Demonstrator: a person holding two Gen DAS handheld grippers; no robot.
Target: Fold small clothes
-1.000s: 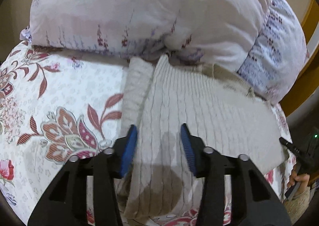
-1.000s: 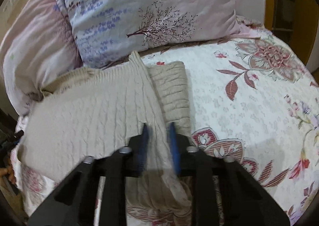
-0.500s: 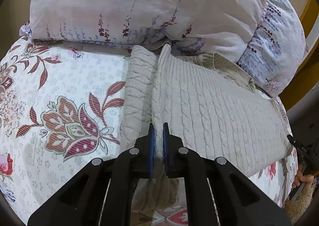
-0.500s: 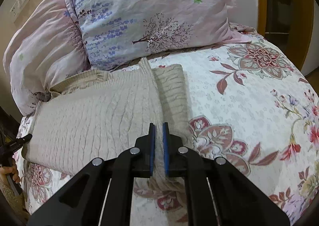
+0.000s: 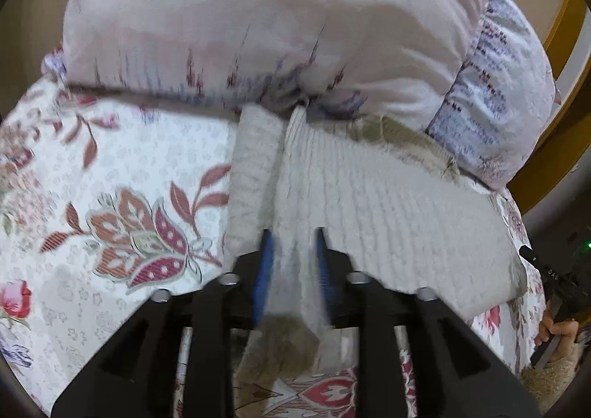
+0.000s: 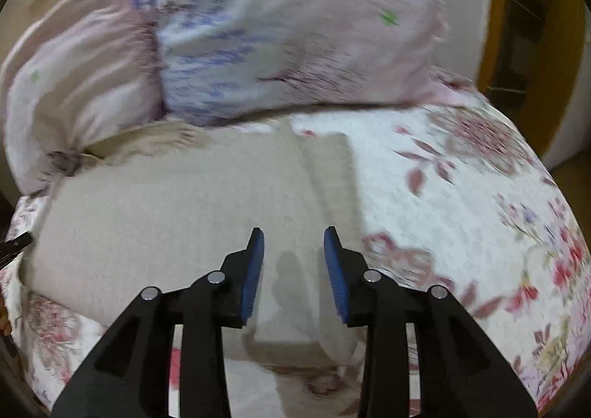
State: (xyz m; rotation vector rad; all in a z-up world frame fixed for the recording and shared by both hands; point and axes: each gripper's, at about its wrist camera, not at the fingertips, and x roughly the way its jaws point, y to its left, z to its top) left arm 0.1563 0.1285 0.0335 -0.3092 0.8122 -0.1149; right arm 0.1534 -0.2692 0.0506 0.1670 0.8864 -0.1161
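Observation:
A cream cable-knit sweater point(image 5: 388, 204) lies flat on the floral bedspread point(image 5: 122, 174), its far edge against the pillows. It also shows in the right wrist view point(image 6: 177, 218). A narrow folded strip point(image 5: 251, 174) lies along its side. My left gripper point(image 5: 291, 252) is open, its blue pads astride a raised ridge of the knit near the front edge. My right gripper point(image 6: 293, 252) is open and empty just above the sweater, beside the folded strip point(image 6: 332, 174). Both views are motion-blurred.
Two pale floral pillows point(image 5: 266, 19) lean at the head of the bed, also in the right wrist view point(image 6: 288, 23). A wooden frame point(image 5: 554, 115) stands at the right. The other hand and its black gripper handle point(image 5: 561, 307) show at the bed's edge.
Both grippers were shut on a pinched ridge of the sweater half a second ago. Both have opened and let it go, and the fabric has dropped back flatter on the bed.

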